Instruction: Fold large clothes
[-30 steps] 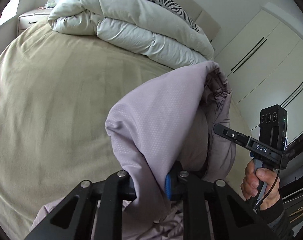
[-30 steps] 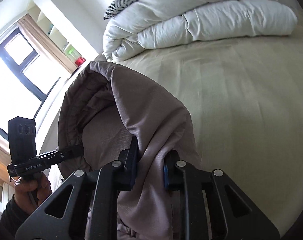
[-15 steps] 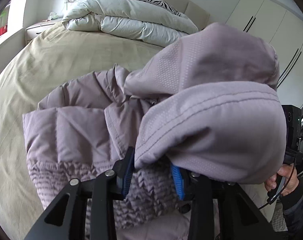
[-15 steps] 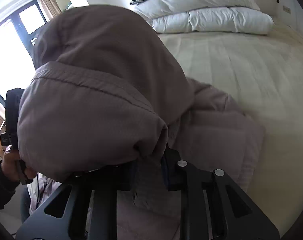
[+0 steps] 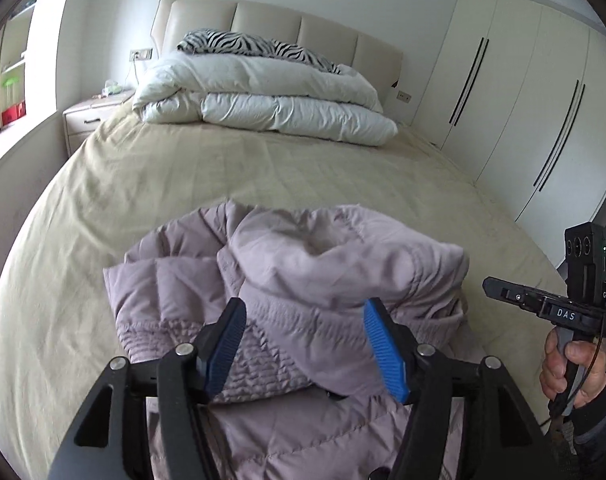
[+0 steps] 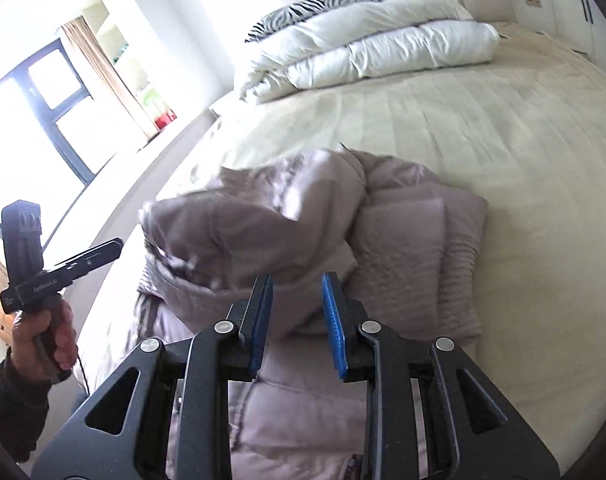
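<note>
Dropped from its raised hold a second ago, the mauve quilted jacket (image 5: 303, 280) now lies bunched on the beige bed (image 5: 263, 168), hood folded over, while the left gripper (image 5: 305, 344) is opening, its pads clear of the fabric; "DAS" reads on the right gripper (image 5: 559, 312). From the right wrist, the jacket (image 6: 403, 240) looks blurred, and the right gripper (image 6: 297, 320) seems released around a fold.

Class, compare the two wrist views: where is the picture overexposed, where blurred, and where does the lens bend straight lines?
Right wrist view: the window is blown out white, and the jacket edge is smeared by motion. Left wrist view: even light, sharp jacket, wardrobe lines bowed by the fisheye.
</note>
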